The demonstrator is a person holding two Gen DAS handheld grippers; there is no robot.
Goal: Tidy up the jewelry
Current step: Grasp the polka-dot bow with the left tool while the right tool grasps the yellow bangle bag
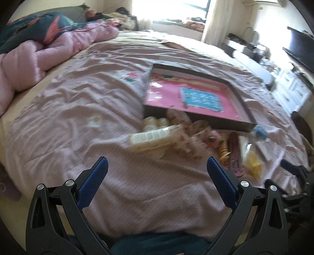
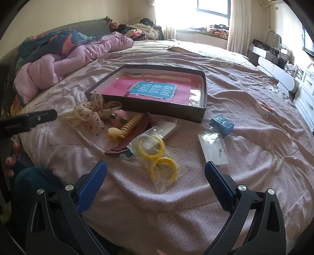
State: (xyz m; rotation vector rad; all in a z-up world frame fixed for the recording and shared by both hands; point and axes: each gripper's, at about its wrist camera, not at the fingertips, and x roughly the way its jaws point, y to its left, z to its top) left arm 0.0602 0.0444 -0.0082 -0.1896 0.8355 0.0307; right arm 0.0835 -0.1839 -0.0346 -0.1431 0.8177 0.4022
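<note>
A shallow dark box [image 2: 157, 109] lined with a pink and blue sheet lies on the pink bedspread [image 2: 137, 211]. In front of it are lace scrunchies [image 2: 90, 113], a yellow spiral hair tie [image 2: 131, 123], a maroon hair comb [image 2: 127, 141], yellow rings in a clear bag [image 2: 157, 157], a small blue box [image 2: 221, 122] and a clear packet [image 2: 213, 149]. My right gripper [image 2: 156, 165] is open just short of the yellow rings and holds nothing. The left wrist view is blurred. There my left gripper [image 1: 157, 164] is open and empty, short of the same pile [image 1: 176, 137] and box [image 1: 155, 112].
A rumpled pink quilt [image 2: 49, 68] lies along the left of the bed. White drawers [image 2: 306, 88] stand beyond the bed's right edge. A black part of the other gripper shows at each view's side [image 2: 29, 119] [image 1: 294, 170]. A bright window [image 2: 212, 11] is behind.
</note>
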